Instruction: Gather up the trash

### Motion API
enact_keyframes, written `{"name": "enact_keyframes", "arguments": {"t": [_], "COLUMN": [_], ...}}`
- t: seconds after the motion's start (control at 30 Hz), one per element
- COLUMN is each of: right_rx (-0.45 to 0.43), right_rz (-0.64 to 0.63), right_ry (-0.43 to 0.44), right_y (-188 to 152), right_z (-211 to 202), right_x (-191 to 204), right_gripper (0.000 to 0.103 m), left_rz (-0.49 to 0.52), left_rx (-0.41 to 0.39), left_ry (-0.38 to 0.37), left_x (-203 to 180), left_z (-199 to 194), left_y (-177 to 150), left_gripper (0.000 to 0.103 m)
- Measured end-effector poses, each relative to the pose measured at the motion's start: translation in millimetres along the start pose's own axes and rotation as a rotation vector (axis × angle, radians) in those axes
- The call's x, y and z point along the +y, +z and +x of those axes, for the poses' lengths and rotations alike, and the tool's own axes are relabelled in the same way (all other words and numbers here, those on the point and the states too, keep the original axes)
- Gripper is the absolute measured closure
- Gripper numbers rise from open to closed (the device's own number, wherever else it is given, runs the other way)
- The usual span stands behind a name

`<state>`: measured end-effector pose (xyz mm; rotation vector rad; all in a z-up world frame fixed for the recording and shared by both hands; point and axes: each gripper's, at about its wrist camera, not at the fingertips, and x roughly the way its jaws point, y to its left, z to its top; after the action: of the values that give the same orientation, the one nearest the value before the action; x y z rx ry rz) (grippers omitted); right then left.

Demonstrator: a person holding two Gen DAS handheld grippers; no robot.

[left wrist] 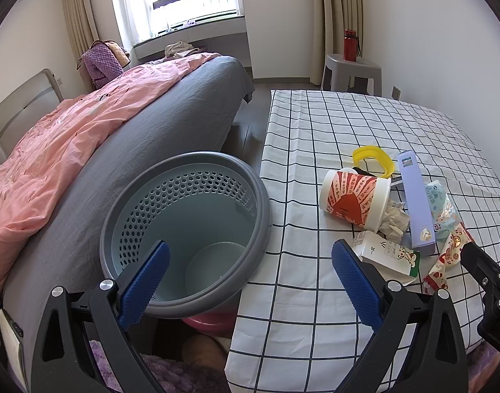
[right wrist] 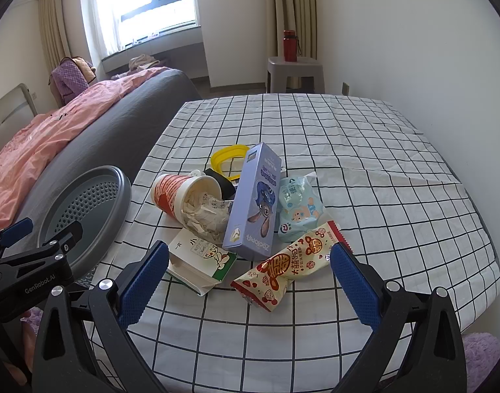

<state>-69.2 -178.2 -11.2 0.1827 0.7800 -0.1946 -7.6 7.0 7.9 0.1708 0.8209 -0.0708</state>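
Both tongs gape wide and empty: left tongs [left wrist: 250, 281] by the empty wastebasket [left wrist: 184, 229] left of the bench [right wrist: 348, 150], right tongs [right wrist: 250, 281] near the snack wrapper [right wrist: 282, 267] heading the trash pile.

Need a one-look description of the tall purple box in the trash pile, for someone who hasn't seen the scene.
On the checked tablecloth, find the trash pile near its front left. The purple box lies lengthwise in the middle, between the tipped paper cup and a pale blue packet. It is the only long lavender carton, printed with a cartoon rabbit.
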Motion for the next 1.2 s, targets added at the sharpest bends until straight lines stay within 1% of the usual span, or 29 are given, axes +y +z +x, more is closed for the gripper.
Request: {"name": "enact_keyframes", "arguments": {"t": [0.7, 1.2], "right_rx": [0.001, 0.006], "right_rz": [0.0, 0.004], "right_ry": [0.001, 0.005], "right_y": [-1.1, -2.4], "right_z": [-0.6, -1.2], "right_x": [1.5, 1.6], "right_gripper": [0.006, 0.006], "left_rz": [0.0, 0.002], "left_rx": [0.002, 0.012], "left_ry": [-0.002, 0.013], "left_x": [0.2, 0.5], "left_z": [-0.8, 3.7], "left_y": [-0.6, -2.1], "left_gripper": [0.008, 0.008]}}
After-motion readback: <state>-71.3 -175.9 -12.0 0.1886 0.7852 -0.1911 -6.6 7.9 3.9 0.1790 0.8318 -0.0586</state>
